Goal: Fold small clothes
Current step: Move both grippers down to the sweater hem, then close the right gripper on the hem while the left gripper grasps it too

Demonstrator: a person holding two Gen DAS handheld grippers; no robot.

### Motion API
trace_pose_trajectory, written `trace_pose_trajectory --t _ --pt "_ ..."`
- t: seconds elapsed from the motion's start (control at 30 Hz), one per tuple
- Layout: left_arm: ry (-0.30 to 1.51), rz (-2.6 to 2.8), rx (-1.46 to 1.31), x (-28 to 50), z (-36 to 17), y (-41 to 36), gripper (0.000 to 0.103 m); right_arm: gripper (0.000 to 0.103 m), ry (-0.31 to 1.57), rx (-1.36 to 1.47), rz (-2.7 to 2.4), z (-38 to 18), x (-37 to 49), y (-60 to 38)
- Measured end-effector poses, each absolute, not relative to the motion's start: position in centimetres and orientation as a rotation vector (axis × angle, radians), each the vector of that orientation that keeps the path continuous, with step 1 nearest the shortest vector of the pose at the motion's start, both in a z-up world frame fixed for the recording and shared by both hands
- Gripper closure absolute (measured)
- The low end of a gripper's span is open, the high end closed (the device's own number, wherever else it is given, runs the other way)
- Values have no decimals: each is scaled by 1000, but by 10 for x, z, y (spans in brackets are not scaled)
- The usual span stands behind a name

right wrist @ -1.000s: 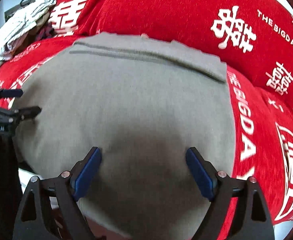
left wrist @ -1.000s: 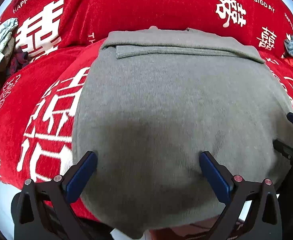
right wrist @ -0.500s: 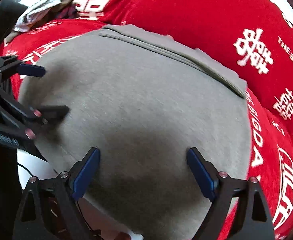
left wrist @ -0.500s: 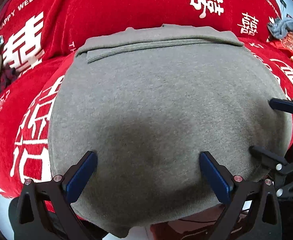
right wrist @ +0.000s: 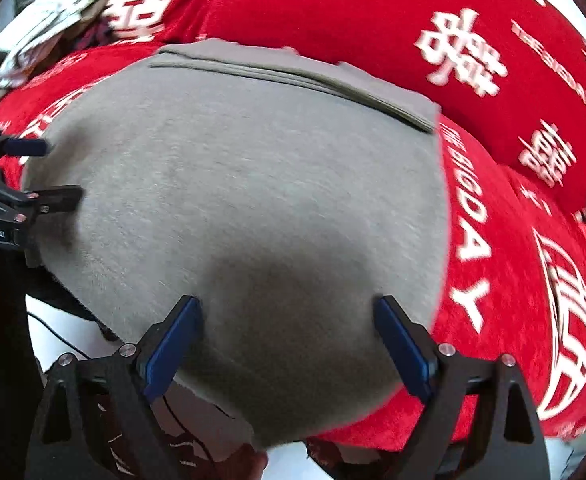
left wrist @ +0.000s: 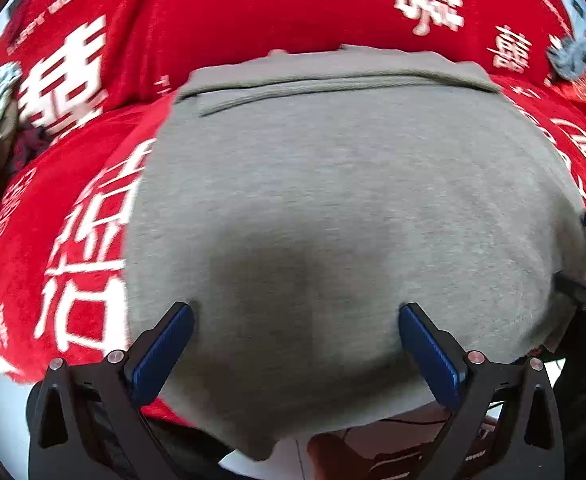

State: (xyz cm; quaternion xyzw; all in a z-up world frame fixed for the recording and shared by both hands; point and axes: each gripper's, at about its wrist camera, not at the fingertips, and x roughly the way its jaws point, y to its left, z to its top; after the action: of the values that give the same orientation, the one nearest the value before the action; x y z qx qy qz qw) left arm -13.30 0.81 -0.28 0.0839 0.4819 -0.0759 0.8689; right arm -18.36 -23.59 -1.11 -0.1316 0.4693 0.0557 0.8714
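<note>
Grey garment (left wrist: pixel 345 208) flat, folded hem at far edge; L (left wrist: pixel 295 344) & R (right wrist: pixel 287 336) fingers wide apart, holding nothing

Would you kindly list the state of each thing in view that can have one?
Grey garment: spread flat on the red cloth, far edge folded over.
Left gripper: open, over the garment's near edge.
Right gripper: open, over the near edge.
Red cloth: spread out under the garment.

Red wedding blanket (left wrist: pixel 233 20) with white lettering.
Pale crumpled cloth (right wrist: pixel 57 12) lies at ten o'clock, grey-blue bundle (left wrist: pixel 581 58) at two.
</note>
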Motion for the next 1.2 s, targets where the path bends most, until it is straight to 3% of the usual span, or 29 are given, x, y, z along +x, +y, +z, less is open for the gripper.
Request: trace_pose_trajectory --t 0.27,0.47,0.53,0.6,0.63,0.67,0.7,0.73,0.87,1.2 --pt "1136 -32 1 -131 -16 55 0 12 1083 111 63 -12 -193 -302" --pt "1188 -80 -53 -130 -26 51 0 12 1099 157 85 -29 -193 -288" --pt "1189 -87 -65 -131 -24 52 1 25 1078 64 59 -26 -196 -274" --pt "1175 -116 -58 -134 -21 50 13 68 1065 25 83 -20 -197 -268" --pt "1162 -128 -47 -137 -17 48 29 82 1068 46 117 -19 -198 -268" --pt "1144 -143 -29 -141 -13 46 49 87 1072 62 127 -18 -196 -270" --pt "1126 -159 1 -145 -8 42 60 87 1074 72 134 -17 -196 -273" --pt "1119 -165 16 -145 -6 41 79 88 1071 95 150 -16 -195 -276" --pt "1118 -217 -56 -140 7 54 91 89 1013 210 223 0 -193 -291" --pt "950 -240 -124 -101 64 61 93 89 832 339 238 51 -151 -317"
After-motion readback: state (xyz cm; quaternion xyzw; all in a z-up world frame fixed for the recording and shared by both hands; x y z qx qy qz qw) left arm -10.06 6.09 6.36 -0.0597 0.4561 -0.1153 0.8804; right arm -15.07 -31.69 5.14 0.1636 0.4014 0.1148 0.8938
